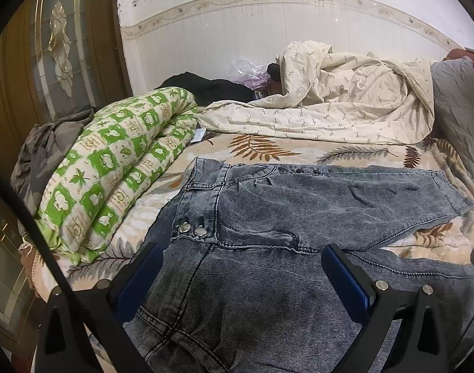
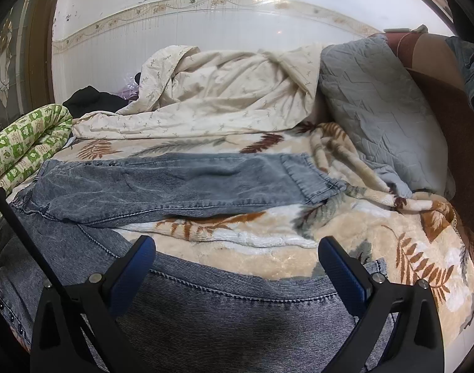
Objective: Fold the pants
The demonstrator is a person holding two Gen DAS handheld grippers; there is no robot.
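Grey-blue washed jeans (image 1: 283,214) lie spread on the leaf-print blanket (image 1: 262,147) of a bed, legs splayed apart. In the left wrist view my left gripper (image 1: 241,255) is open just above the waistband and fly area, near the metal buttons (image 1: 192,230). In the right wrist view my right gripper (image 2: 237,248) is open over the near leg (image 2: 224,320). The far leg (image 2: 181,183) stretches right, its cuff (image 2: 314,177) on the blanket (image 2: 299,242). Neither gripper holds anything.
A rolled green-and-white quilt (image 1: 112,171) lies at the left of the bed. A crumpled cream duvet (image 1: 330,102) and black clothes (image 1: 206,85) lie at the back by the wall. A grey quilted pillow (image 2: 376,108) stands at the right by the brown headboard (image 2: 460,143).
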